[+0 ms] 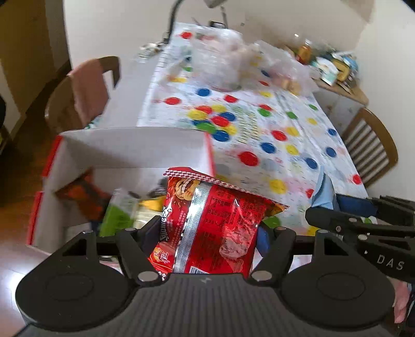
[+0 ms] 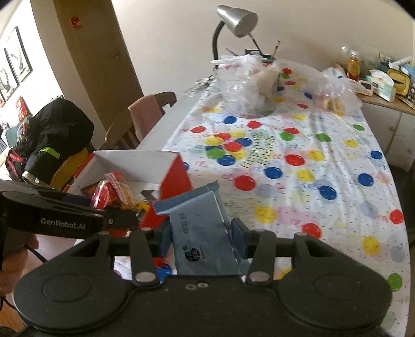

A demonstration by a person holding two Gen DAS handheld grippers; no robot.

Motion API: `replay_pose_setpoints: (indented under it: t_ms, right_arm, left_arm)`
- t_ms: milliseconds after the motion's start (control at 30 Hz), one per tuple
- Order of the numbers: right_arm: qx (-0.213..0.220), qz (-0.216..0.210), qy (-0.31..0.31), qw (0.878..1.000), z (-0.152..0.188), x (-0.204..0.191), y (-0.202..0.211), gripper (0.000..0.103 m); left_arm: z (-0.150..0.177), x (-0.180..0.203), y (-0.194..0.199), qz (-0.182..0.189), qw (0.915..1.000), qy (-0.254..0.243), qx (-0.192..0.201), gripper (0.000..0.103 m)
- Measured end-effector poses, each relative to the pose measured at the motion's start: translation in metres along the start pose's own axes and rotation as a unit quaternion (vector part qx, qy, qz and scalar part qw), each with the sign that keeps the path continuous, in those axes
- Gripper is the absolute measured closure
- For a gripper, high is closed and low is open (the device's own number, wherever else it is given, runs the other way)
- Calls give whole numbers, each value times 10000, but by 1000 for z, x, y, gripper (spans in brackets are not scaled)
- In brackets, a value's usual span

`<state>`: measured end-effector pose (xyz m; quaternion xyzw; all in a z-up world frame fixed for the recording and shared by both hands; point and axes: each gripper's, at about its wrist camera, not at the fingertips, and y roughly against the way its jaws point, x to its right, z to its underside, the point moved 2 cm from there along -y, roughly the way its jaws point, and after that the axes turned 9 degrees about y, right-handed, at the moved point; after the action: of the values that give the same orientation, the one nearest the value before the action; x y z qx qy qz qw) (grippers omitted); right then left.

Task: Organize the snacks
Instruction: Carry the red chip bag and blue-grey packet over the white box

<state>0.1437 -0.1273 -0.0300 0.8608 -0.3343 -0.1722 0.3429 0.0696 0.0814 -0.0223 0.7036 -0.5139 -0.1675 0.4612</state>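
Your left gripper (image 1: 205, 233) is clamped on a red bag (image 1: 215, 223), holding it upright just over the near edge of the box (image 1: 135, 147). Your right gripper (image 2: 201, 233) grips a blue packet (image 2: 199, 220) between both pads, tilted a little, just right of the box's red corner.

You have a table (image 2: 298, 145) under a white cloth with coloured dots stretching away ahead. The box sits at its near left corner, open, white inside and red outside, with a green packet (image 1: 116, 215) and an orange one (image 1: 85, 191) lying in it. Clear plastic bags (image 2: 243, 85) are heaped at the far end, beside a lamp (image 2: 233, 18). A chair (image 2: 145, 116) stands left of the table.
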Motion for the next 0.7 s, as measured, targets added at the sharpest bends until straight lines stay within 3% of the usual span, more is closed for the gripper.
replay_pose_setpoints:
  t_ms: [467,700]
  right_arm:
    - [-189,-99,259,9994,-24,-96,-59,57]
    - [-287,-9,395,9988,-38,-121,-93,57]
  left_arm:
    - [-17,-98,11,-447,9972,559,197,32]
    - [-38,-128,-7,-759,9946,666,254,32]
